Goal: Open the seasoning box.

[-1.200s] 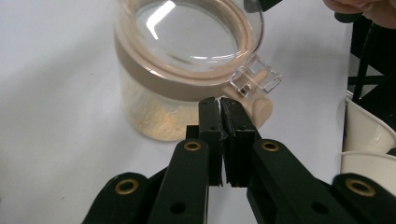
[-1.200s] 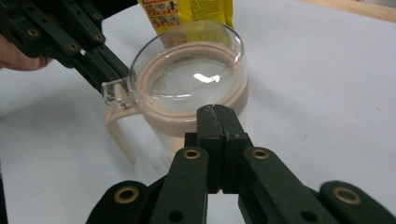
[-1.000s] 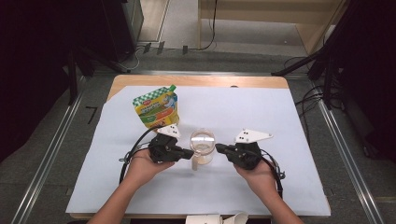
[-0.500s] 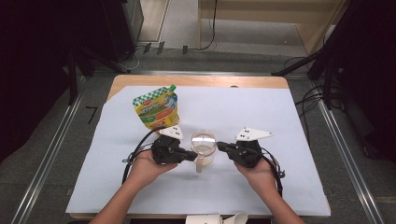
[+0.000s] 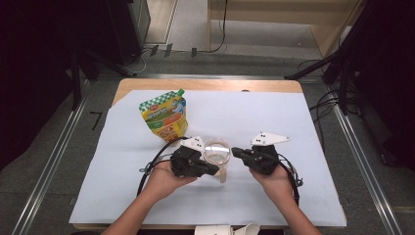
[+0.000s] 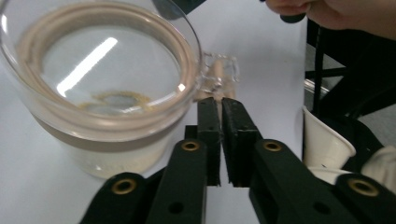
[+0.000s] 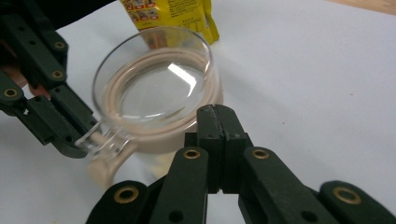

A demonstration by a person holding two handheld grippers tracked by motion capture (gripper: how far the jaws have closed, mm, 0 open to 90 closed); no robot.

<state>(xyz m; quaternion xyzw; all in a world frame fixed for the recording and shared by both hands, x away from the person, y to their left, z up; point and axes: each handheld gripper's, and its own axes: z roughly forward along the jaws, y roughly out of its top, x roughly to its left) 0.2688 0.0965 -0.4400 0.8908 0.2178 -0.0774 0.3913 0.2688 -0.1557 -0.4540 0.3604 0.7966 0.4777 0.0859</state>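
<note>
A clear glass cup (image 5: pixel 217 152) with a beige band stands mid-table, its handle (image 5: pixel 222 174) pointing toward the person. My left gripper (image 5: pixel 214 171) lies at the cup's near left. Its jaws (image 6: pixel 220 105) have just been opening to a thin slit, with nothing between them and their tips right at the handle (image 6: pixel 219 74). My right gripper (image 5: pixel 235 151) is shut and empty, its tips (image 7: pixel 215 112) against the cup's (image 7: pixel 154 88) right wall. A yellow-green spouted pouch (image 5: pixel 164 116) stands behind the cup at the left, its lower edge also in the right gripper view (image 7: pixel 173 11).
A white sheet (image 5: pixel 293 122) covers most of the wooden table. White paper cups (image 5: pixel 220 229) sit at the front edge, one near my left gripper's side (image 6: pixel 327 144). Black cables (image 5: pixel 149 166) trail from both grippers. Dark stands surround the table.
My left gripper has slid right along the cup's near side, up to its handle. The right gripper and the pouch have stayed put.
</note>
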